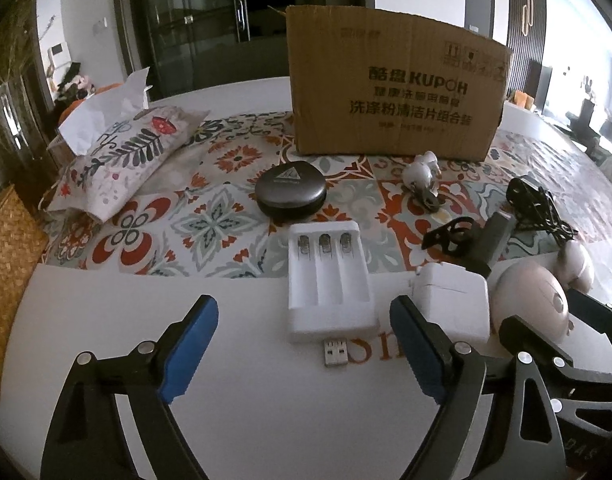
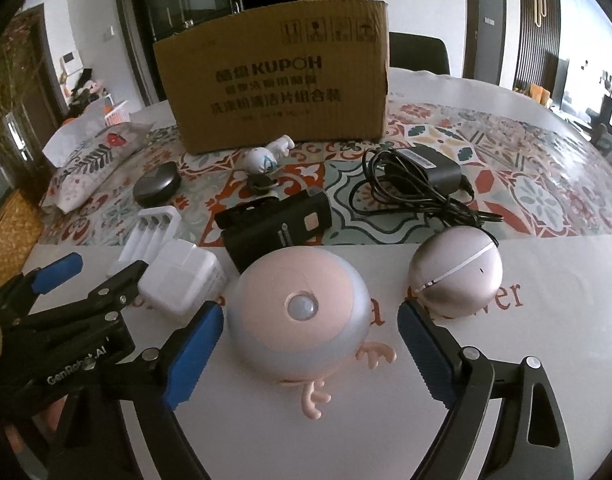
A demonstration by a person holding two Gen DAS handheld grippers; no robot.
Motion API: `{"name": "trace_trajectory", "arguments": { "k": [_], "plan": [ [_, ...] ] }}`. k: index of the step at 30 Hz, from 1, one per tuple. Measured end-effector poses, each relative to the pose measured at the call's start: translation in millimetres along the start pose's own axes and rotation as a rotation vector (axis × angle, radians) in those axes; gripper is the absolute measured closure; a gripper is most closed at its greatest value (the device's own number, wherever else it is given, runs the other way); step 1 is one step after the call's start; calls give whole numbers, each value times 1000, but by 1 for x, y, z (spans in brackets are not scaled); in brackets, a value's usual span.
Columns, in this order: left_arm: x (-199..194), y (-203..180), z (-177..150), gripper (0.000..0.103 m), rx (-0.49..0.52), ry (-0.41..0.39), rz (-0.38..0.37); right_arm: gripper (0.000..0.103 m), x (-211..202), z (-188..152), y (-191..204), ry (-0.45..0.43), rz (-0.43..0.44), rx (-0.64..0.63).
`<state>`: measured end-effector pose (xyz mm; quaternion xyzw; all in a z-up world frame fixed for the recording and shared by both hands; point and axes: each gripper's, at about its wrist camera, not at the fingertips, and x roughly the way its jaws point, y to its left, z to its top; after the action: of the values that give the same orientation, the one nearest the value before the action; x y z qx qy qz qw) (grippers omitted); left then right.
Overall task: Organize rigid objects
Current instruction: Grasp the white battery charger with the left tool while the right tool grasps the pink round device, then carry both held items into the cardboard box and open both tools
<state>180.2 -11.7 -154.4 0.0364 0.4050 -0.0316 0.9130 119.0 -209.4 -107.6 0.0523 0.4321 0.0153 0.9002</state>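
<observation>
One cardboard box (image 2: 272, 80) marked "KUPOH" and one white battery charger (image 1: 327, 280) with three slots are seen; both grippers' jaws are released, the left gripper (image 1: 304, 348) and the right gripper (image 2: 309, 344).

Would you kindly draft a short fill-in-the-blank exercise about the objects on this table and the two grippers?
1. The white battery charger has ___ empty battery slots.
2. The brand printed in Latin letters on the cardboard box reads ___.
3. The left gripper and the right gripper both have their jaws ___.
4. The pads on the gripper fingers are coloured ___.

Missing words: three; KUPOH; open; blue
</observation>
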Motion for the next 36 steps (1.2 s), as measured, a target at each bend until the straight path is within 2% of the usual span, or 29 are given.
{"name": "trace_trajectory", "arguments": {
  "k": [10,15,19,27,36],
  "plan": [
    [24,-2,12,35,-2,64,-28,21,14,9,2,20,17,18],
    [28,-2,16,38,-16,69,-36,26,17,12,5,18,13,9],
    [26,-3,16,55,-8,60,-60,28,17,13,5,17,16,7],
    [20,-2,11,56,14,64,-83,28,14,11,4,17,33,8],
    [-9,4,9,56,4,11,-76,28,-8,13,7,-32,37,-5]
  ]
}}
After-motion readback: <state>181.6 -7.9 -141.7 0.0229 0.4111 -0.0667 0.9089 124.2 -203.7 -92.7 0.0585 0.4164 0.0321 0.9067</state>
